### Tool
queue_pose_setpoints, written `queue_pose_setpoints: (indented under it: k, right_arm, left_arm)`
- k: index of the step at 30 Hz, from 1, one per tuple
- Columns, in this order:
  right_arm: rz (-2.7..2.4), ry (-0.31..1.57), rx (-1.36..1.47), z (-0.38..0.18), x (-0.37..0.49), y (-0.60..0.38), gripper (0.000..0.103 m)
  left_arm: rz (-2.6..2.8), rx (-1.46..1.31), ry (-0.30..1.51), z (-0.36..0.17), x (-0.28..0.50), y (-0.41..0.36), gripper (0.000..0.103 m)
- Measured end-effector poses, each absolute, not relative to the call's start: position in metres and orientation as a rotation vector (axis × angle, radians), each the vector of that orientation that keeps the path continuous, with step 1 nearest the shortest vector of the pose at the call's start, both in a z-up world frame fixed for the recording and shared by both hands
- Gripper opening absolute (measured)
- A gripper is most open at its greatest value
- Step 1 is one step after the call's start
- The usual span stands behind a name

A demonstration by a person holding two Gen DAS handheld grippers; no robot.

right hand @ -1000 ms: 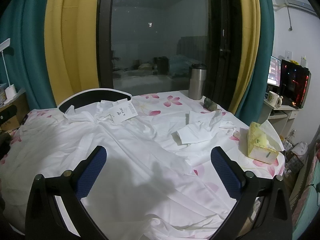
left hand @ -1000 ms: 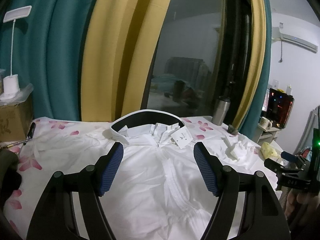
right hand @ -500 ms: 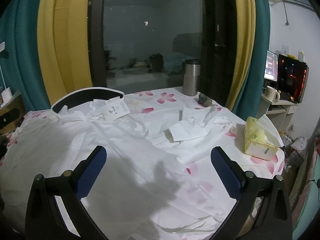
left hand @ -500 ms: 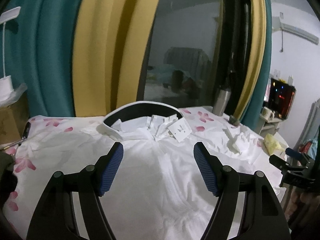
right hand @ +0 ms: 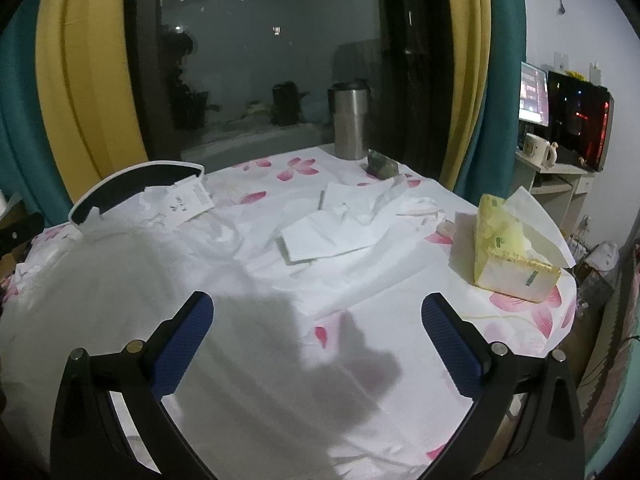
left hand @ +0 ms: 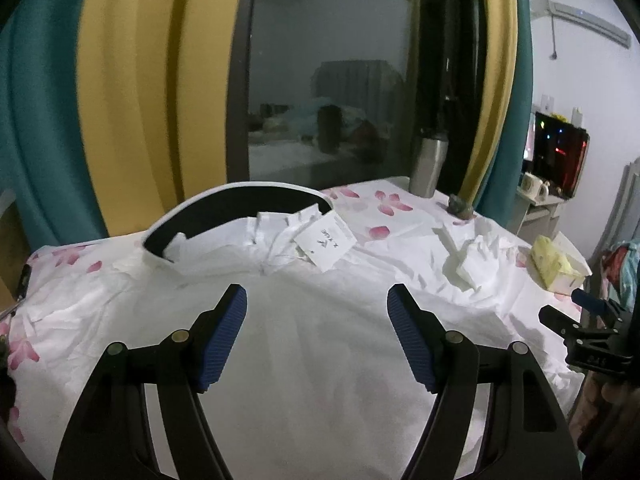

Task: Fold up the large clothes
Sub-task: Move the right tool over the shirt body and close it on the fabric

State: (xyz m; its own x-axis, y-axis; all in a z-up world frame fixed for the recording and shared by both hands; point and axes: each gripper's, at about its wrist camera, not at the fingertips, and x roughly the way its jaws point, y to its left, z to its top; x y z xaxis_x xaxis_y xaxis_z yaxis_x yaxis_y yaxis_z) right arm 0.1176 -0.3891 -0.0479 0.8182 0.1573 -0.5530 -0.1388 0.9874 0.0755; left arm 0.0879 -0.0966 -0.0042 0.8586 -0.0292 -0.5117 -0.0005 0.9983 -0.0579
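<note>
While we held both tongs above white shirt (left hand: pixel 312 344), left tongs (left hand: pixel 316 332) stood spread wide, nothing between pads. Right tongs (right hand: pixel 316 344) likewise spread, empty, over shirt's right part. Shirt lay flat across bench (right hand: pixel 532 320) on floral cloth, collar and paper tag (left hand: pixel 325 243) at far side. Sleeve cuff (right hand: pixel 332 236) folded toward right. Tissue box (right hand: pixel 508 256) sat near bench's right edge, steel tumbler (right hand: pixel 351 120) at far edge by window. We saw bare cloth between cuff and near edge.
</note>
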Motion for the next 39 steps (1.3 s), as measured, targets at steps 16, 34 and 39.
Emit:
queue_pose_setpoints:
  k: [16,34,39]
  right_arm:
    - [0.175,0.671,0.038,-0.069,0.168,-0.419,0.102]
    - [0.231,0.779,-0.081,-0.068,0.245,-0.419,0.075]
    - [0.353,0.8,-0.166,-0.07,0.254,-0.377,0.075]
  left_arm:
    - [-0.031,-0.01,0.641,-0.026,0.147,-0.128,0.076]
    - [0.056,-0.104,0.672,-0.049,0.175,-0.076,0.076]
    - [0.097,-0.161,0.694,-0.056,0.172,-0.048,0.076]
